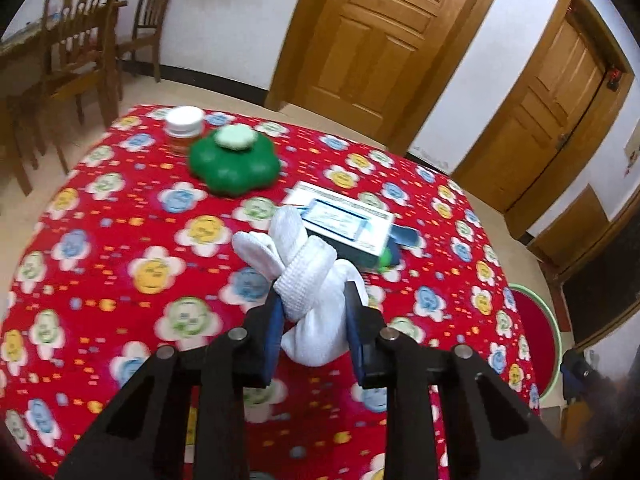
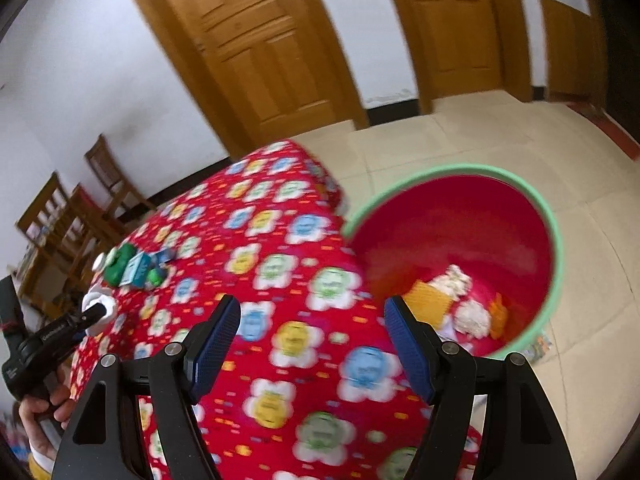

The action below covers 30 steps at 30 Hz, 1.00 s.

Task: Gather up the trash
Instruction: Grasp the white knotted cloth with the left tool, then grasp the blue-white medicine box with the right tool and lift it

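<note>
We hold the knotted white sock clamped in the left gripper above the table, ready for the bin at the right, where our right gripper waits wide open, empty.

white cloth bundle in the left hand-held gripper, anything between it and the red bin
Nothing visible blocks it. The white cloth bundle is clamped in the left hand-held gripper above the tablecloth. The red bin stands on the floor beside the table's edge, its mouth open. The box lies farther back, off that line.
</note>
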Tool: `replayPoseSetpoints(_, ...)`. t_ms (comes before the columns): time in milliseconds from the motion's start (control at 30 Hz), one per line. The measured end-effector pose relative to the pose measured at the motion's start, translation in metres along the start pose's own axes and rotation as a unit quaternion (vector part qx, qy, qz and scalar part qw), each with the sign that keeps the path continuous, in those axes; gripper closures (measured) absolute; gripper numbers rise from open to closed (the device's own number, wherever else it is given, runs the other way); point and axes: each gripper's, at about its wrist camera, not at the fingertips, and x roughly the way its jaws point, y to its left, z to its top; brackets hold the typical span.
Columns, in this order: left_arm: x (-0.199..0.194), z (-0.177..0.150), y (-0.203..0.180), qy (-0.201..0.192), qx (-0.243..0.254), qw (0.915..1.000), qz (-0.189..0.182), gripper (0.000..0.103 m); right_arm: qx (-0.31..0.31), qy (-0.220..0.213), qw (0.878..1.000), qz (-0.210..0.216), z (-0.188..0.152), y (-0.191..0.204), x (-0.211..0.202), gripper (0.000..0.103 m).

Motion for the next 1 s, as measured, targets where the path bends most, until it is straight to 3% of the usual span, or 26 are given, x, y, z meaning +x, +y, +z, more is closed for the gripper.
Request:
replayPoseSetpoints(367, -0.016, 0.007, 0.046, -0.017, -0.020, 0.9981, 0.056, 0.075, -0.121, 0.034, 0.990, 0.063, 0.019, 0.096, 0.037, 0.027)
replayPoseSetpoints(700, -0.023, 0.005, 0.073, -0.015, -0.050, 0.9969, 0.059, 0.075, -0.220, 0.061, 0.970, 0.077, 0.026, 0.170, 0.098, 0.023)
replayPoseSetpoints(833, -0.022, 0.004, 0.083, -0.010, -0.060, 0.9964, 0.060, 0.075, -0.250, 0.075, 0.961, 0.089, 0.025, 0.191, 0.120, 0.016)
replayPoseSetpoints(1000, -0.018, 0.002, 0.091, -0.003, -0.070, 0.9958, 0.059, 0.075, -0.285, 0.082, 0.951, 0.085, 0.024, 0.212, 0.146, 0.014)
